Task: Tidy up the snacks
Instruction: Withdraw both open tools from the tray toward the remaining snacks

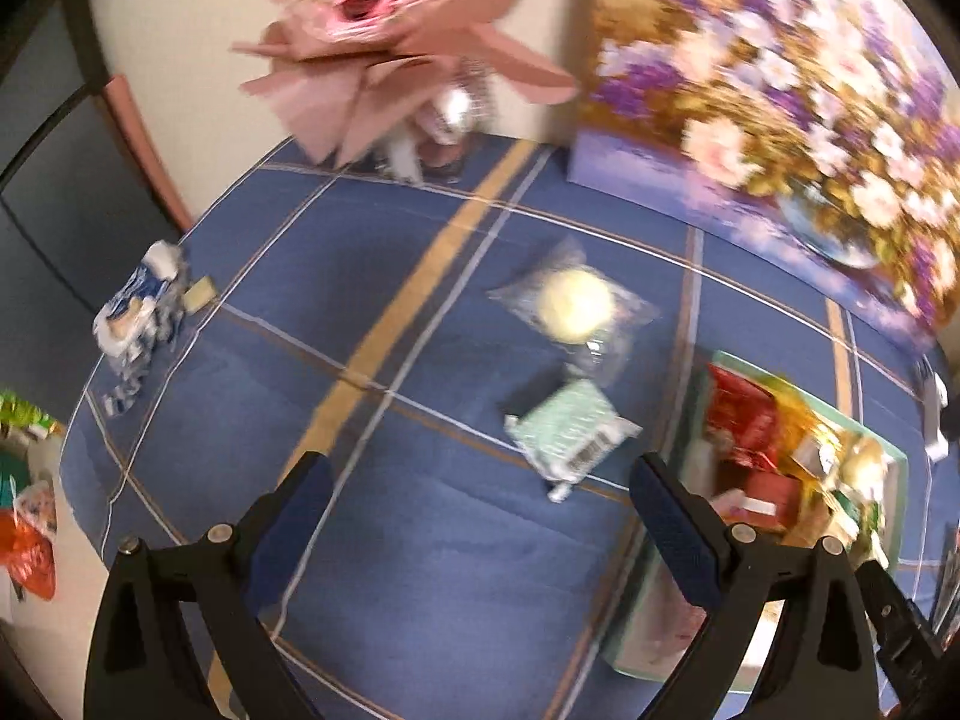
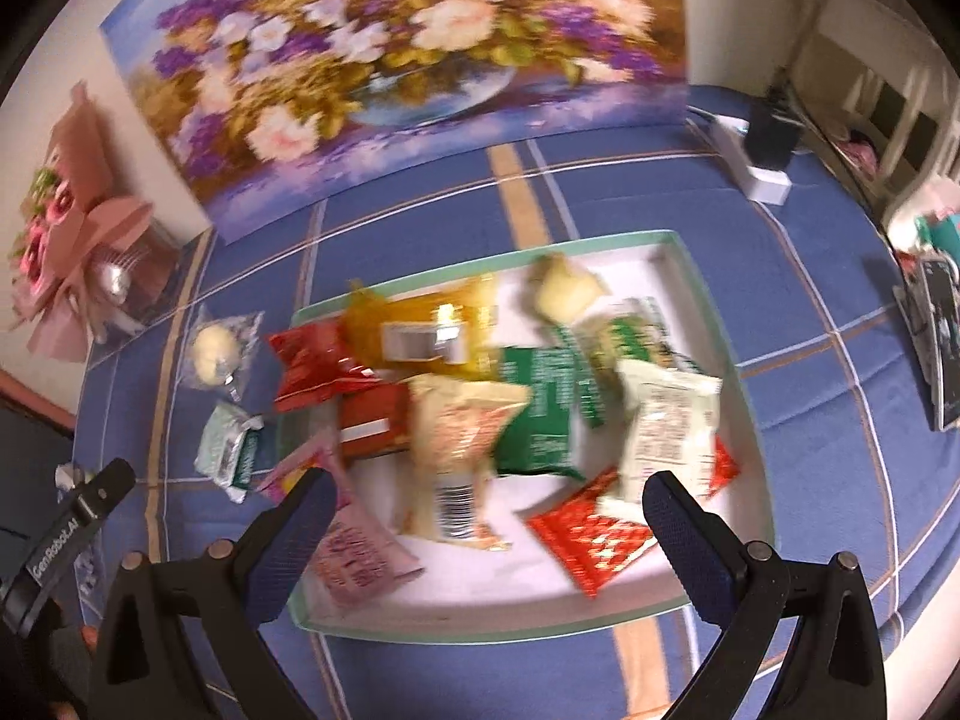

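Observation:
A shallow tray with a pale green rim (image 2: 498, 245) sits on the blue tablecloth and holds several snack packets in red, yellow, green and cream. It also shows in the left wrist view (image 1: 900, 456) at the right. Left of the tray lie a mint green packet (image 1: 567, 429) (image 2: 225, 444) and a clear packet with a pale round bun (image 1: 576, 306) (image 2: 217, 351). A blue and white packet (image 1: 141, 312) lies at the table's far left edge. My left gripper (image 1: 480, 495) is open and empty above the cloth, near the mint packet. My right gripper (image 2: 489, 510) is open and empty over the tray's near side.
A flower painting (image 2: 390, 78) leans at the back of the table. A pink bouquet (image 1: 396, 42) stands at the back left. A white block with a dark device (image 2: 762, 162) sits at the back right. More packets (image 1: 27, 516) lie off the table at the left.

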Demonstrator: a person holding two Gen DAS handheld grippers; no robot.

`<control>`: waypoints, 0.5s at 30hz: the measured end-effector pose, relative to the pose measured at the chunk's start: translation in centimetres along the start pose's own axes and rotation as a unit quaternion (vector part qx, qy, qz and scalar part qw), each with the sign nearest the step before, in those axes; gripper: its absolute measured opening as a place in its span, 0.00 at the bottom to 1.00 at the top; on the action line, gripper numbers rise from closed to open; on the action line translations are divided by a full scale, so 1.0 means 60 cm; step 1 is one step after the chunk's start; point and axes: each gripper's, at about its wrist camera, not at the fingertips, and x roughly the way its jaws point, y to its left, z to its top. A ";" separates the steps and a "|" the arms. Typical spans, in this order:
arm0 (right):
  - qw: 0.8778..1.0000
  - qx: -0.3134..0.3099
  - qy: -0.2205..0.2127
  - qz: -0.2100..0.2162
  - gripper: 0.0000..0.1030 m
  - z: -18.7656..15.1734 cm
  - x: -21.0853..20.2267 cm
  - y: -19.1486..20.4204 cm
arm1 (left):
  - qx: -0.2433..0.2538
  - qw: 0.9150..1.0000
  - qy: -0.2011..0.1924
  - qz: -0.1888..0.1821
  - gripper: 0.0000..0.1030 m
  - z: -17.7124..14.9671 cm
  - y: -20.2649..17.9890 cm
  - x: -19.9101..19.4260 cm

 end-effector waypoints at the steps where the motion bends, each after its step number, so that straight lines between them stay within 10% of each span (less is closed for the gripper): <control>1: 1.000 -0.006 0.000 0.001 1.00 -0.003 0.001 0.012 | -0.008 1.000 0.003 -0.002 0.96 -0.002 0.012 0.003; 15: 0.997 -0.064 0.014 0.032 1.00 -0.041 0.038 0.155 | -0.048 0.998 0.039 0.014 0.96 0.002 0.089 0.063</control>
